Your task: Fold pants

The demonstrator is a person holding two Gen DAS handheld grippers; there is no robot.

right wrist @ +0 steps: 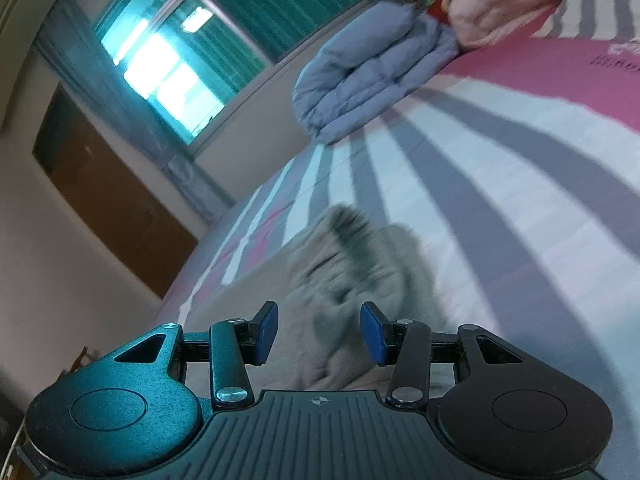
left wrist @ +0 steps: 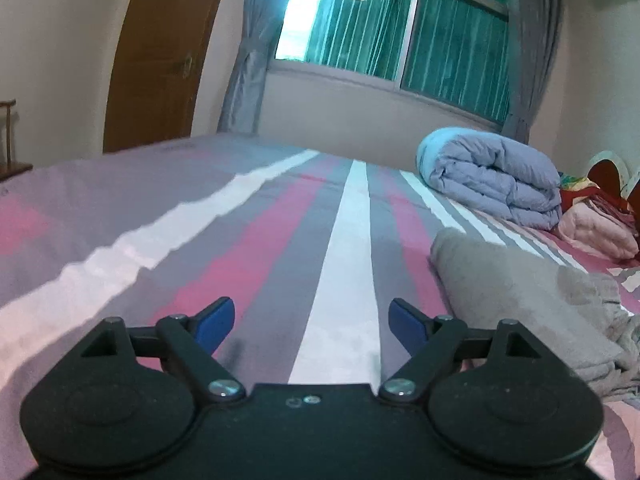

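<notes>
Pants lie near folded duvet on bed.

You've got a striped sheet, folded blue duvet beside pink bedding, window, curtains, door.

Dark lettering on pink band of bed sheet, right wrist view, upper right: blurred, cut by frame edge, not readable. No other text, label or number legible.

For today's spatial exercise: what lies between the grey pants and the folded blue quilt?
Only bare striped bedsheet lies between pants and quilt, in the left wrist view.
</notes>
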